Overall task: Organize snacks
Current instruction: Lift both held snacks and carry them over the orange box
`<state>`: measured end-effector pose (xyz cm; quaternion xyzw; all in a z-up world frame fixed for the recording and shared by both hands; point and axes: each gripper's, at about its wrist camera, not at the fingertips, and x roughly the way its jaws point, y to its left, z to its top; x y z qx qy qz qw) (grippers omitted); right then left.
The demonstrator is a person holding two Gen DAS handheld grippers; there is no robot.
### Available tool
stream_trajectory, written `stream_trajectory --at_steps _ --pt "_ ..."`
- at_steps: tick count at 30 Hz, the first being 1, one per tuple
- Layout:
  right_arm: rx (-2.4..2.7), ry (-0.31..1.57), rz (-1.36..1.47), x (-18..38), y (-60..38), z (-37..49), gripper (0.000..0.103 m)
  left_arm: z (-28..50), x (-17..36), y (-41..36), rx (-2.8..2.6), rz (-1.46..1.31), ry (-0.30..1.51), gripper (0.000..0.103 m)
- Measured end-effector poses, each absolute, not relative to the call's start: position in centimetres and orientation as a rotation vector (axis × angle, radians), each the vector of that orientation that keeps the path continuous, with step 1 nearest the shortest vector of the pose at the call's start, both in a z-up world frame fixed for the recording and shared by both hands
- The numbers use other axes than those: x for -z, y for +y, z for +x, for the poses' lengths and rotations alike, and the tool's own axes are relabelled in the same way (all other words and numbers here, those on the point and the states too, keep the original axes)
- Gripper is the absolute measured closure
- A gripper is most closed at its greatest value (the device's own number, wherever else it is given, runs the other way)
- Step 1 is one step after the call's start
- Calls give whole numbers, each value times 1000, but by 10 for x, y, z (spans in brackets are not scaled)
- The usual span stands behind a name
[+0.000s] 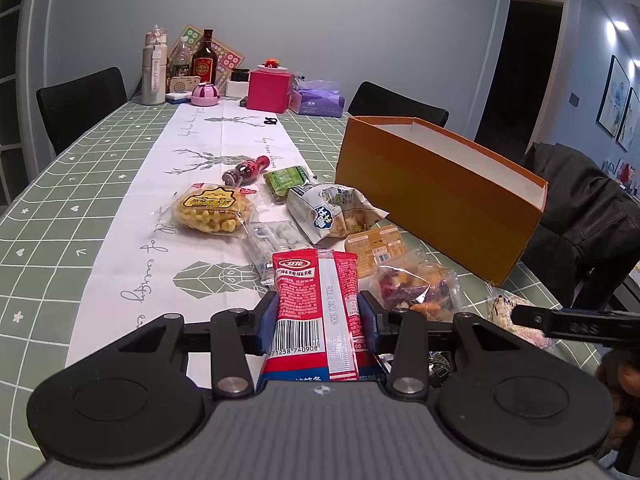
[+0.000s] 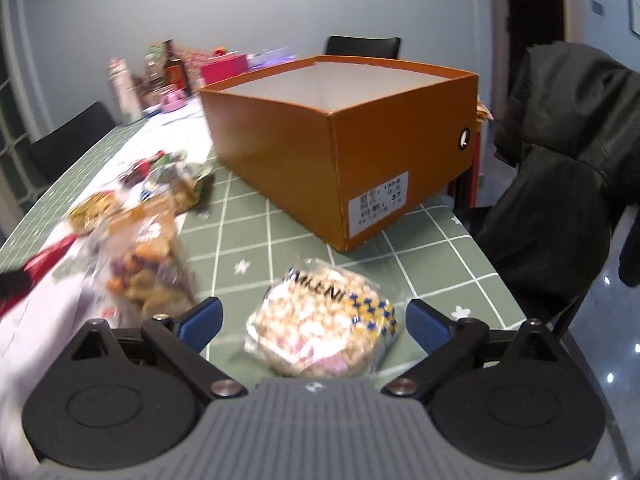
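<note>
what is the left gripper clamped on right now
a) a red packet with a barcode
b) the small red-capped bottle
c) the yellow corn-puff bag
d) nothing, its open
a: in the left wrist view the left gripper has its blue pads pressed on both sides of the red packet with a barcode.

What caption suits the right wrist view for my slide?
Open right gripper straddles a wrapped puffed-rice snack in front of the orange box.

Both handheld tools look alike: the left gripper (image 1: pixel 318 316) and right gripper (image 2: pixel 314 320) have ribbed grey housings, black round discs, black linkage arms with silver rivets, and blue textured fingertips (image 2: pixel 204 318).
</note>
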<state>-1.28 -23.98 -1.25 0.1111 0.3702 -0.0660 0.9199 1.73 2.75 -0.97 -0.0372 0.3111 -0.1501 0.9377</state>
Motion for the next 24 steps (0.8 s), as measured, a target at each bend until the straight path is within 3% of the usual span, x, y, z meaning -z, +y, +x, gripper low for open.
stream_trajectory --at_steps 5,10,24 --pt "192 807 147 30 -226 5 11 17 9 28 309 -75 636 55" --pt "118 772 126 29 -230 -4 22 19 10 30 307 -84 637 55" --pt "31 582 131 -40 -256 -25 24 36 -25 -6 410 15 549 55"
